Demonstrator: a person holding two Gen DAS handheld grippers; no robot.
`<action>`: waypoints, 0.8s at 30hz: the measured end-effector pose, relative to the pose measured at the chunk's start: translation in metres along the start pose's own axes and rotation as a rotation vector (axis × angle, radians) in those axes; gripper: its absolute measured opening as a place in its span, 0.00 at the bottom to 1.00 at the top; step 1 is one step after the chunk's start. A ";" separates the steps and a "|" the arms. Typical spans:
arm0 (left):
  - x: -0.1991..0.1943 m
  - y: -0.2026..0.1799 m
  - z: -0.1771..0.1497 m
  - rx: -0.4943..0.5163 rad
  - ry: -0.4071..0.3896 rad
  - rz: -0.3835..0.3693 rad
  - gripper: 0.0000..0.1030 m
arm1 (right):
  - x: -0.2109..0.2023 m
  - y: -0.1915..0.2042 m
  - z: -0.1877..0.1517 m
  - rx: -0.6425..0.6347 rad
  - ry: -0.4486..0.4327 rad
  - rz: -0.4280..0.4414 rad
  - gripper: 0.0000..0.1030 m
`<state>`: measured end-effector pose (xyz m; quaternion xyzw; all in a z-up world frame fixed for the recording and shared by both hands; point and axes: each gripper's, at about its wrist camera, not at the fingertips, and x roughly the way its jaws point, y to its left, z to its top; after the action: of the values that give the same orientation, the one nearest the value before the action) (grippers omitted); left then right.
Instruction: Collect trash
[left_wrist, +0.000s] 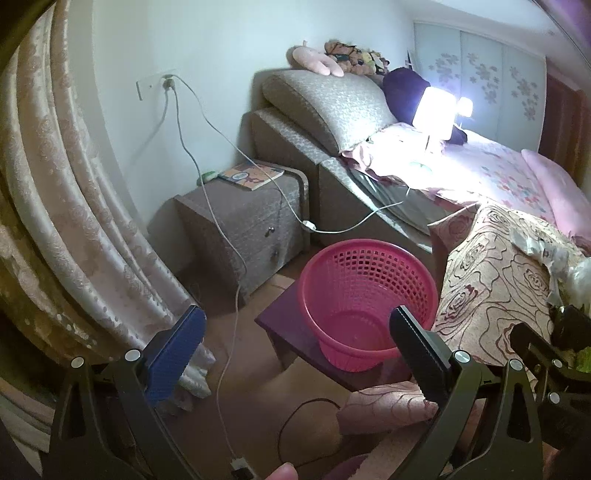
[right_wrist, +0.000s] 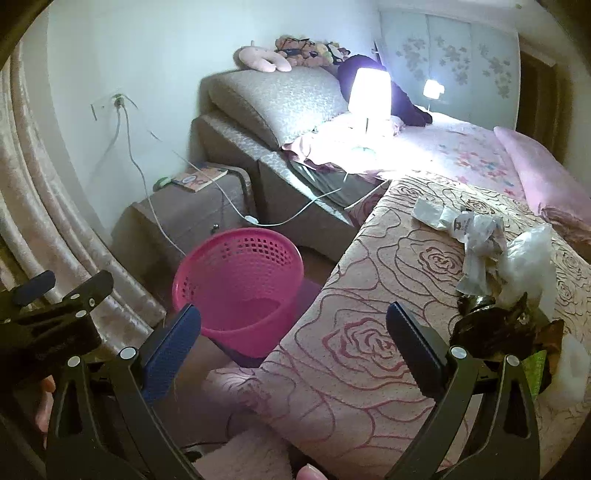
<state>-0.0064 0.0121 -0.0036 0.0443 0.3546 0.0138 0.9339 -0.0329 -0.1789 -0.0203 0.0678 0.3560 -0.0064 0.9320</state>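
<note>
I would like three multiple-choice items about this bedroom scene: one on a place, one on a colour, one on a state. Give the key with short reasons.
1. Where does the crumpled white paper and plastic trash lie?
A. in the basket
B. on the rose-patterned bed cover
C. on the bedside cabinet

2. What colour is the perforated plastic basket?
A. pink
B. green
C. white

3. In what state are the left gripper and the right gripper?
A. both shut on trash
B. one open, one shut
C. both open, holding nothing

Key: 1 B, the wrappers rest on the cover near its edge; 2 A, its walls and rim are pink; 3 C, each wrist view shows the fingers wide apart with nothing between them.
</note>
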 end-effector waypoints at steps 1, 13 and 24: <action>0.000 -0.001 0.000 0.001 0.000 -0.002 0.94 | 0.000 0.000 0.000 0.000 -0.001 0.000 0.95; 0.003 -0.003 -0.004 0.005 0.011 -0.002 0.94 | -0.003 0.000 -0.001 -0.002 -0.003 -0.007 0.95; 0.007 0.000 -0.003 0.007 0.022 -0.005 0.94 | -0.003 0.003 -0.003 -0.003 0.003 0.001 0.95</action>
<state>-0.0035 0.0126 -0.0106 0.0464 0.3652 0.0109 0.9297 -0.0373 -0.1756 -0.0201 0.0666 0.3574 -0.0053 0.9316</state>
